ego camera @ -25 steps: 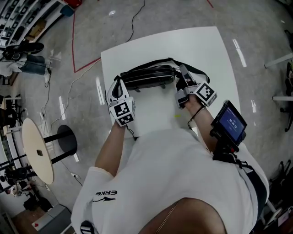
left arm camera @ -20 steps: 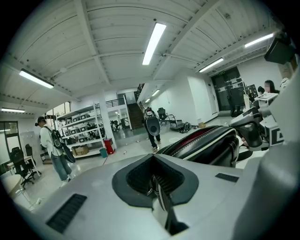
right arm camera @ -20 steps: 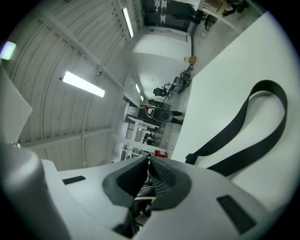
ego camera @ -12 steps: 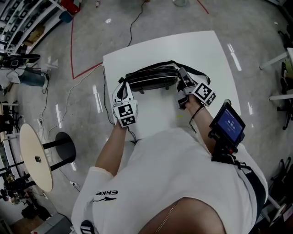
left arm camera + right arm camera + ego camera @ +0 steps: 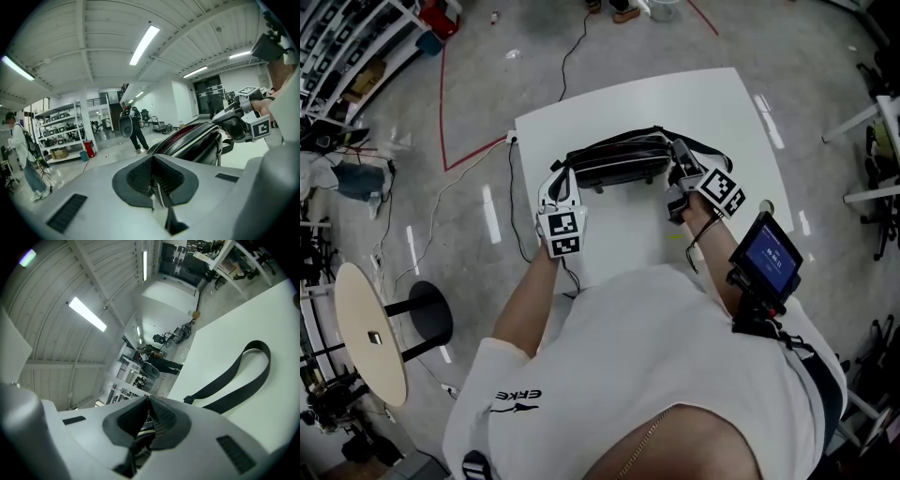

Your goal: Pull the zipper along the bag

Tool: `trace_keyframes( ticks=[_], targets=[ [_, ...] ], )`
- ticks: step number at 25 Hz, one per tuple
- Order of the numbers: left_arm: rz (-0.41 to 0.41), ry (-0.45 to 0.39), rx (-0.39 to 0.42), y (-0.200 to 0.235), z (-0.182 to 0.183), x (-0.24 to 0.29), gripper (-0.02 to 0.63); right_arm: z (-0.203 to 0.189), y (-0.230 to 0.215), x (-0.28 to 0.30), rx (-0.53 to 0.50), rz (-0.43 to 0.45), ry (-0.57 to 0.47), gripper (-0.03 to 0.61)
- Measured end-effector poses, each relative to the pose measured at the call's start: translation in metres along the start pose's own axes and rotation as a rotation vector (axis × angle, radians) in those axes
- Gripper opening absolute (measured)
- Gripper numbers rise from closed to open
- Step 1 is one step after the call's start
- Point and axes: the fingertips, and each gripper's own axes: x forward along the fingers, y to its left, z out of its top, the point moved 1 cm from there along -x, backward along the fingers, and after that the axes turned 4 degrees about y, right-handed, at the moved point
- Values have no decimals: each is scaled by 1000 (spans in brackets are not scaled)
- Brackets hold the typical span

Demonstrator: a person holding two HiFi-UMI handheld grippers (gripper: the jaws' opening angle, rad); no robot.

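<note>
1. Over the last second little had changed. The left gripper [image 5: 556, 178] had stayed at the 9 o'clock end of the bag [image 5: 617, 161], and the right gripper [image 5: 679, 161] at its 3 o'clock end. The table [image 5: 722, 103] had drifted in the head view along with them, so I read the shift as head movement, not work on the bag.
2. The left gripper was narrow, clamped on a thin, pale-edged bit of the bag's end.
3. The right gripper was narrow too, its gap unchanged. It pinched a small dark piece that I took for the zipper pull [image 5: 143, 432]. The strap [image 5: 234, 380] lay slack on the table at its 2 o'clock.
4. The bag lay across the middle of the table from 9 to 3 o'clock, at 12 o'clock from the person.
5. Judged from this, both holds were set but the pull had not yet travelled. The run toward 9 o'clock remained.
</note>
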Motion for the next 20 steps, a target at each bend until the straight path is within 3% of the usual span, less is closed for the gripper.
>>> trace_keyframes(
  ticks=[14,20],
  targets=[
    [-32,-19,38,-15,14,12,3,7,34,1,-45,43,4,14],
    [-57,-14,22,-18,2,20,3,-2,43,7,-73,52,21,14]
  ],
)
